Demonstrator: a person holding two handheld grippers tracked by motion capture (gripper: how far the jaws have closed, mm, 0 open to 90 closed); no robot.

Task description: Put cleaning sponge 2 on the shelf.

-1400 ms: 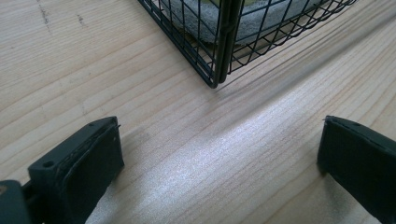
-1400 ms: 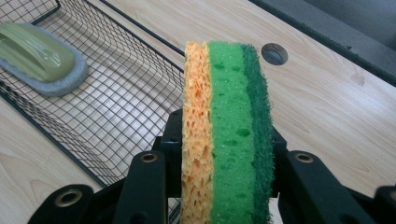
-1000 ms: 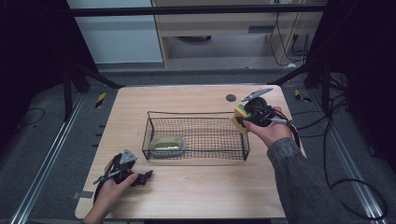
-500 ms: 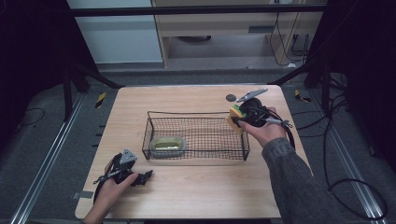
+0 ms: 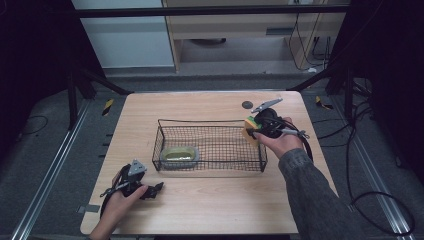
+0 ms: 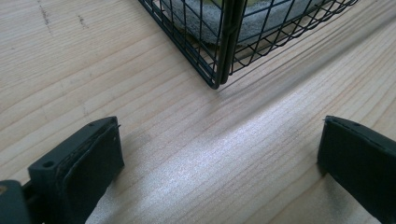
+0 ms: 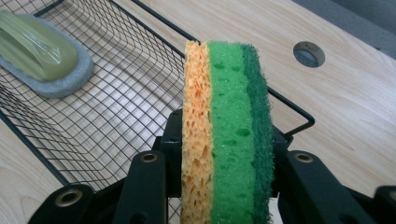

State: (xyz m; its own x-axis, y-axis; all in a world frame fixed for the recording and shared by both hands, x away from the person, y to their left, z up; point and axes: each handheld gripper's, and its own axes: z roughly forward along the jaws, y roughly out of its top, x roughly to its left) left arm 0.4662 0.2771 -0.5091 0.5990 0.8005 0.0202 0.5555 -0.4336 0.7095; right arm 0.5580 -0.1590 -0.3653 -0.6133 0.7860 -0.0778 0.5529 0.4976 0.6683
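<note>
Sponge (image 7: 226,135), orange, green and dark green in layers, is clamped edge-up between the jaws of the right gripper (image 5: 254,128), at the right end of the wire basket (image 5: 210,121), level with its rim. A grey-and-green scrub pad (image 5: 176,156) lies inside the basket at its near left. Left gripper (image 5: 150,189) rests on the table (image 5: 210,210) near the basket's near-left corner, jaws wide apart, nothing between them. Judged step: carrying the sponge to the basket. Next move calls for bringing it over the mesh floor, clear of the rim wire, lowering, then parting the jaws.
</note>
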